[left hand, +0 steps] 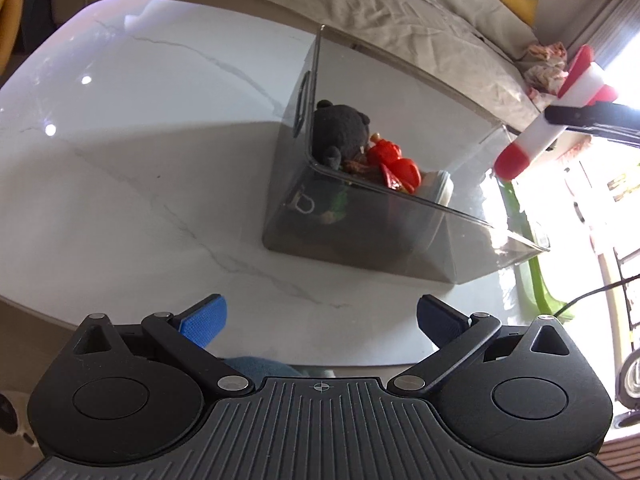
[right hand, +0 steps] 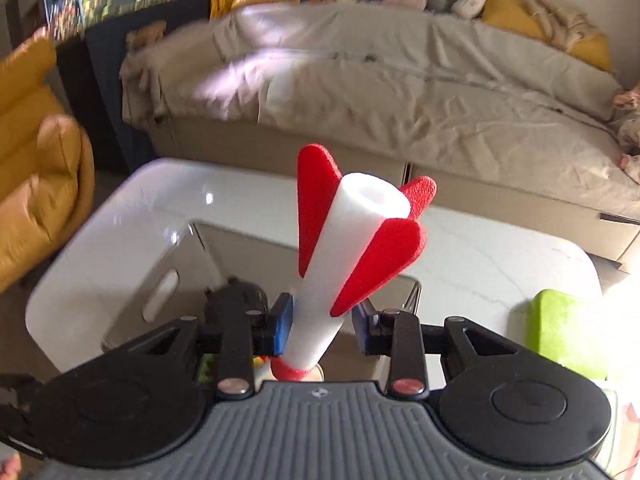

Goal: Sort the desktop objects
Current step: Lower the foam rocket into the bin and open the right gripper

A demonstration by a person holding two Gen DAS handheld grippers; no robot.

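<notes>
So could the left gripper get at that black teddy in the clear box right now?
Probably yes. The left gripper is open and holds nothing, the box has no lid, and the teddy lies on top by the near corner. Only the box wall stands between them.

Our left gripper [left hand: 320, 320] hangs with its 2 fingers spread wide, gripping nothing; our right gripper [right hand: 323, 320] is clamped on the rocket [right hand: 352, 240].
</notes>
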